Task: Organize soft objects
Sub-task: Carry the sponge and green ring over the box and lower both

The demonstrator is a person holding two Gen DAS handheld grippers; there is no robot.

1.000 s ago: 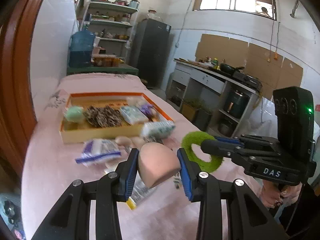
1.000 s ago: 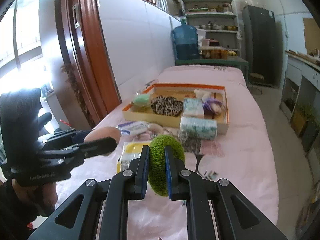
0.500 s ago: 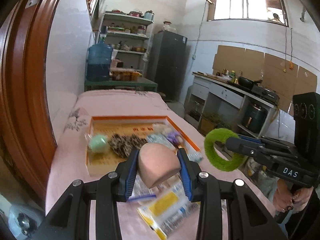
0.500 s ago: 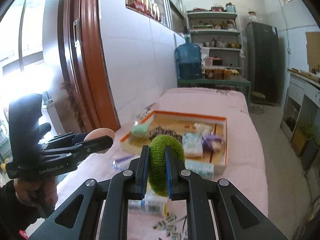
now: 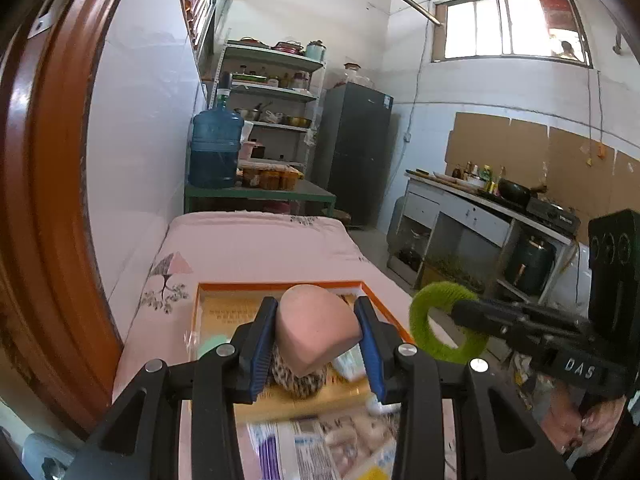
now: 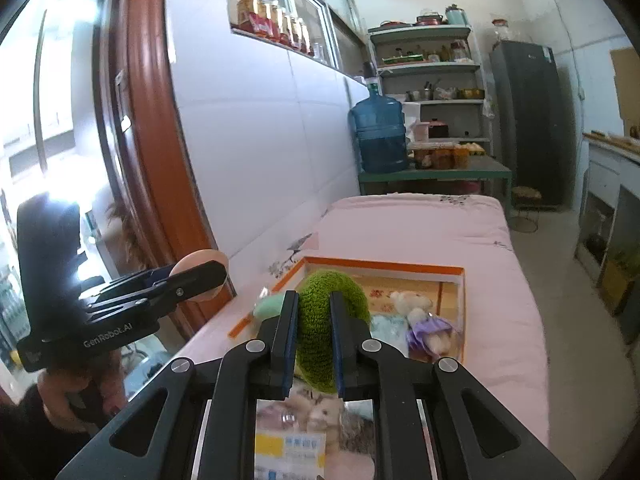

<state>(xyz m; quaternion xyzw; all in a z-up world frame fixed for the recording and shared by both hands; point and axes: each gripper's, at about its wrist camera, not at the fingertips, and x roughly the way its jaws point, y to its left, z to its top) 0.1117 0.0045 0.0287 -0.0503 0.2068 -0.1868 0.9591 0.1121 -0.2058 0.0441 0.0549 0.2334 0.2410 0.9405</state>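
Note:
My left gripper (image 5: 316, 340) is shut on a pink makeup sponge (image 5: 316, 330), held in the air over the near end of an orange-rimmed tray (image 5: 280, 284). My right gripper (image 6: 313, 334) is shut on a fuzzy green ring scrunchie (image 6: 320, 312), also lifted above the tray (image 6: 400, 266). In the left wrist view the green ring (image 5: 440, 322) hangs to the right of the sponge. The tray holds a leopard-print scrunchie (image 5: 298, 380), a mint-green puff (image 6: 268, 306), a small plush toy (image 6: 416, 304) and a purple soft item (image 6: 430, 328).
The tray lies on a pink-covered table (image 6: 420, 220) beside a white wall and a brown door frame (image 6: 148, 140). Packets (image 6: 316, 436) lie on the cloth below the grippers. Beyond stand a blue water jug (image 6: 378, 136), shelves, a dark fridge (image 5: 356, 152) and a counter (image 5: 480, 204).
Both grippers have risen and moved forward toward the tray, each keeping its soft object. The packets on the cloth have slid down and out toward the bottom of both views.

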